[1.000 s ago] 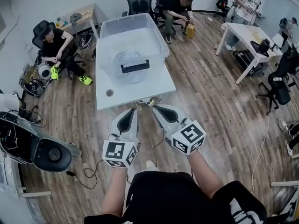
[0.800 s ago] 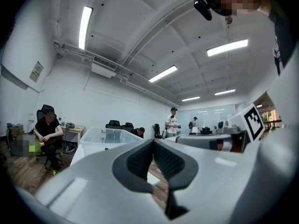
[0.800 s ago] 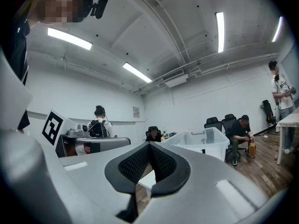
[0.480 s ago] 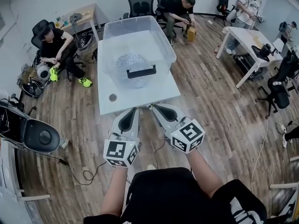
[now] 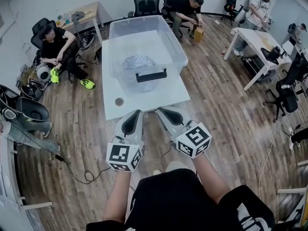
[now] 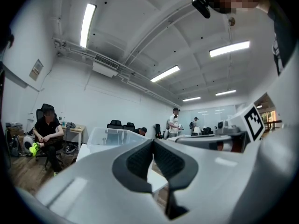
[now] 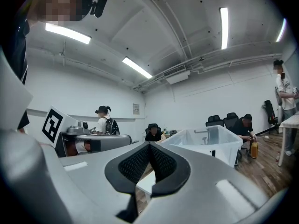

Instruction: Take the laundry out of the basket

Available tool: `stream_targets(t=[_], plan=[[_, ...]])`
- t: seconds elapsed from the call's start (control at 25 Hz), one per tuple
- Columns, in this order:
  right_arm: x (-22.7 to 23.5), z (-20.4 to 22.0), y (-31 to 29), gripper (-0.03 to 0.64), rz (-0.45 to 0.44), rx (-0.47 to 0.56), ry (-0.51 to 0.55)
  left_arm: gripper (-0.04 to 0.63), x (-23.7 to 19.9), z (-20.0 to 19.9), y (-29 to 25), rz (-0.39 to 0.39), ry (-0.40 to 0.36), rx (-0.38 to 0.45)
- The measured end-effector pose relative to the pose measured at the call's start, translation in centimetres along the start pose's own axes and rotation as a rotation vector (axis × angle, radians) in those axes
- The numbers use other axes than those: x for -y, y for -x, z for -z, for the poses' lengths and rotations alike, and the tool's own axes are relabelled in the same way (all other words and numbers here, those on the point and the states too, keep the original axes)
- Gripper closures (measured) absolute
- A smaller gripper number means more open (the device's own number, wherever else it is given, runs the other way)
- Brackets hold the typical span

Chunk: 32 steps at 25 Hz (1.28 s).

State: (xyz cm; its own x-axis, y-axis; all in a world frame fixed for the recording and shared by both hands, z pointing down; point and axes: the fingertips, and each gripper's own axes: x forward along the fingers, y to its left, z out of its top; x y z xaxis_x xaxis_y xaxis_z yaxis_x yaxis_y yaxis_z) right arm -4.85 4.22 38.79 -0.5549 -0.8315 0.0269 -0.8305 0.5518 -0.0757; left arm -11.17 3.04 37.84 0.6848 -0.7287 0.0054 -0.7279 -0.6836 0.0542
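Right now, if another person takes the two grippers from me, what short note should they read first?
Left gripper: shut, empty, held level, just short of the near edge of the white table.
Right gripper: shut, empty, level, beside the left one.
Things: the clear basket stands on the white table. The laundry, a patterned bundle, lies inside it.
Done: nothing has been taken out yet.
Left: open the jaws, reach into the basket, grip the laundry and lift it out.

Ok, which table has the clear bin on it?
The middle white table, bearing the bin. The wooden desk far left and the right table carry none.
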Motion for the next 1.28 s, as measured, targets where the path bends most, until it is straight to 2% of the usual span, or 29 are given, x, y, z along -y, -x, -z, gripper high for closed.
stream_targets(t=[0.52,0.96,1.28], plan=[[-0.2,1.2,-0.4,0.623,0.019,-0.022,-0.015,0.588,-0.5,1.6,0.0,0.009,0.037,-0.019],[3.0,-0.3,-3.2,0.623,0.005,0.002,-0.001,0.588,-2.9,0.4,-3.3,-0.02,0.033,0.008],[6.1,-0.6,-5.4,0.623,0.004,0.005,-0.009,0.588,-3.9,0.4,-6.8,-0.014,0.043,0.005]])
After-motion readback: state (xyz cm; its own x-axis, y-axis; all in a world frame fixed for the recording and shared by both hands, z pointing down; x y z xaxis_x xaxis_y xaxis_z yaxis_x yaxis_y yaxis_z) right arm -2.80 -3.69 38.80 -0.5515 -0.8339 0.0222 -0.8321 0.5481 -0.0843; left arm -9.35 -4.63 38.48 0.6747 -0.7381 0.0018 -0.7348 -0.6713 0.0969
